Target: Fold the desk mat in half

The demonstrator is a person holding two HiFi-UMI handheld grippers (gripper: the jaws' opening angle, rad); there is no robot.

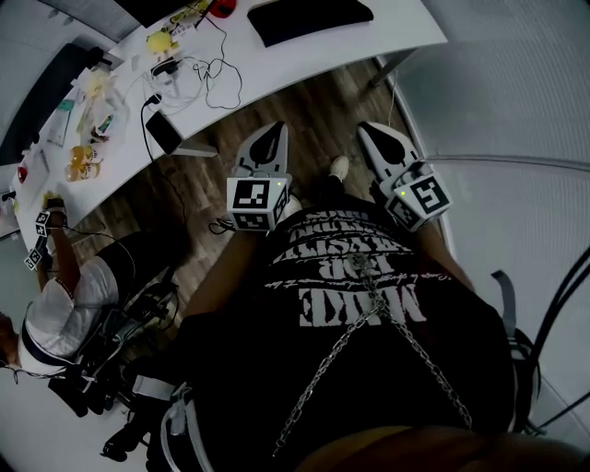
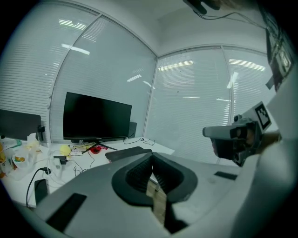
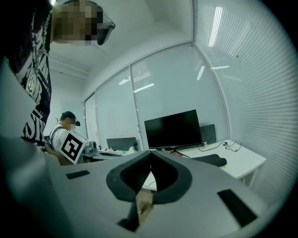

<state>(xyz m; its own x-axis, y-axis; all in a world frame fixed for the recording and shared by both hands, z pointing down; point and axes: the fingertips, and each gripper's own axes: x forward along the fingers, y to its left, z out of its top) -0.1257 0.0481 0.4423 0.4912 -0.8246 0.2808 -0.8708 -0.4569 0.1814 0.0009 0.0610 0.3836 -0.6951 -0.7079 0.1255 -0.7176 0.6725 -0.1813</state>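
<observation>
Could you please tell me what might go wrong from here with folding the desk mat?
1. The left gripper and right gripper are both shut and held away from the desk; if they arrive shut, they would probably only push the desk mat.
2. Loose cables lie beside the mat and could snag.

The black desk mat (image 1: pixel 309 20) lies flat on the white desk (image 1: pixel 406 28), near its end corner and close to the front edge, thick and round-edged as if already doubled over.
</observation>
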